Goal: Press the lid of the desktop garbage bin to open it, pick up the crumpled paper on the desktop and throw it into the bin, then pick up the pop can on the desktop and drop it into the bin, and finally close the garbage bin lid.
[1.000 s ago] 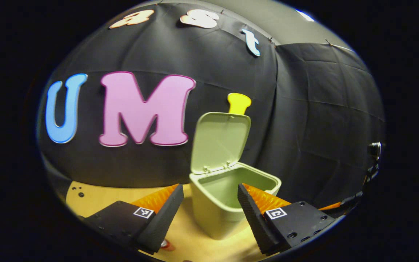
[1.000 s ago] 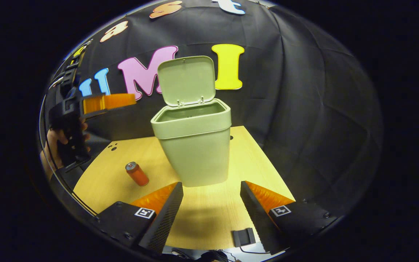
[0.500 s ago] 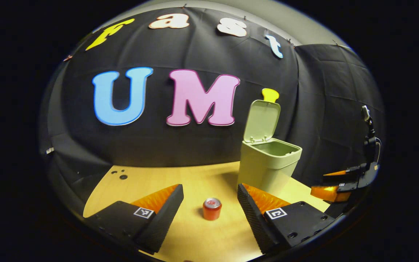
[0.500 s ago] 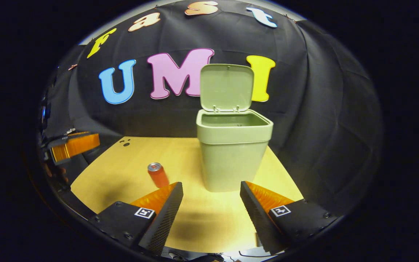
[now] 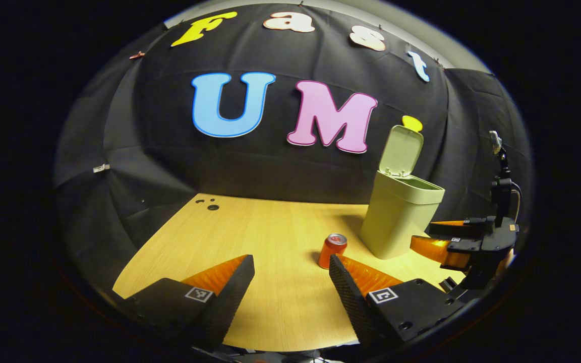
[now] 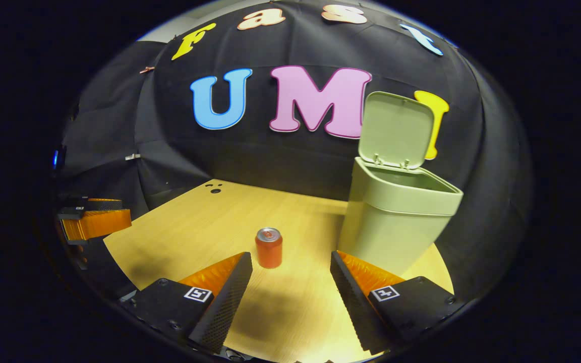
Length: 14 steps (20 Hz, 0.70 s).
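A pale green bin (image 6: 396, 222) stands on the wooden table with its lid (image 6: 396, 128) swung up and open. In the left gripper view the same bin (image 5: 399, 217) is at the right, lid (image 5: 400, 150) raised. An orange pop can (image 6: 269, 247) stands upright left of the bin, ahead of my right gripper (image 6: 290, 287), which is open and empty. My left gripper (image 5: 290, 287) is open and empty too, with the can (image 5: 332, 250) just beyond its right finger. The right gripper (image 5: 454, 239) appears at the far right of the left gripper view; the left gripper (image 6: 94, 219) at the far left of the right gripper view.
The wooden table (image 5: 250, 237) stretches left of the can, with small dark holes (image 5: 210, 204) near its back left corner. Black cloth walls close the booth behind and on both sides. The table's near edge lies just under both grippers.
Both grippers have pulled back and swung left, away from the bin. The left one was over the bin's mouth and now stands low at the table's near edge. The can has come between the right fingers' line of sight.
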{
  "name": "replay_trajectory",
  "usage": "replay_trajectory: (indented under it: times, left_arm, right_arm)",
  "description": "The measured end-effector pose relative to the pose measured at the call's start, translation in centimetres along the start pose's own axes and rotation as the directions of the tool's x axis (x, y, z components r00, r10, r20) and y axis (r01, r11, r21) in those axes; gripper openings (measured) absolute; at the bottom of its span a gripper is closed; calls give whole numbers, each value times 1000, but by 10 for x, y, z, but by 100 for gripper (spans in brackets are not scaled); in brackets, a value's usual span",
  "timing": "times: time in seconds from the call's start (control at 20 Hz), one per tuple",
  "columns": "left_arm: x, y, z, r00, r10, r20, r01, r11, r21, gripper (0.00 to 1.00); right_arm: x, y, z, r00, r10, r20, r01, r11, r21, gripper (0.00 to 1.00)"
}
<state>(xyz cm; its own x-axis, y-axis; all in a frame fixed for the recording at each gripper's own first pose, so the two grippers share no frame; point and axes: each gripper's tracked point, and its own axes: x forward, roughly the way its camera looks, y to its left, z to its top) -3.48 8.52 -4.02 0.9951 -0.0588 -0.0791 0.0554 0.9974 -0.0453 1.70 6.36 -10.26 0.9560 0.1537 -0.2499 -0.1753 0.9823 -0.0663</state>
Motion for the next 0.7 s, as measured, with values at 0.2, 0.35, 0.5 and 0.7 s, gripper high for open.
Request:
replay_trajectory:
  times: [0.2,0.35,0.5,0.7]
  left_arm:
    - [-5,24,-21,995,78,-63,-80,996,-35,96]
    - [-4,40,-30,984,138,-116,-144,989,-42,96]
    - [0,50,-33,972,184,-144,-194,979,-59,96]
    - [9,54,-39,957,218,-191,-239,966,-99,96]
  right_arm:
    - [51,20,-19,998,61,-34,-62,998,-15,98]
    - [86,24,-34,994,83,-65,-85,996,-30,98]
    - [119,23,-45,992,95,-84,-99,994,-47,99]
    - [156,26,-65,986,132,-103,-139,988,-65,99]
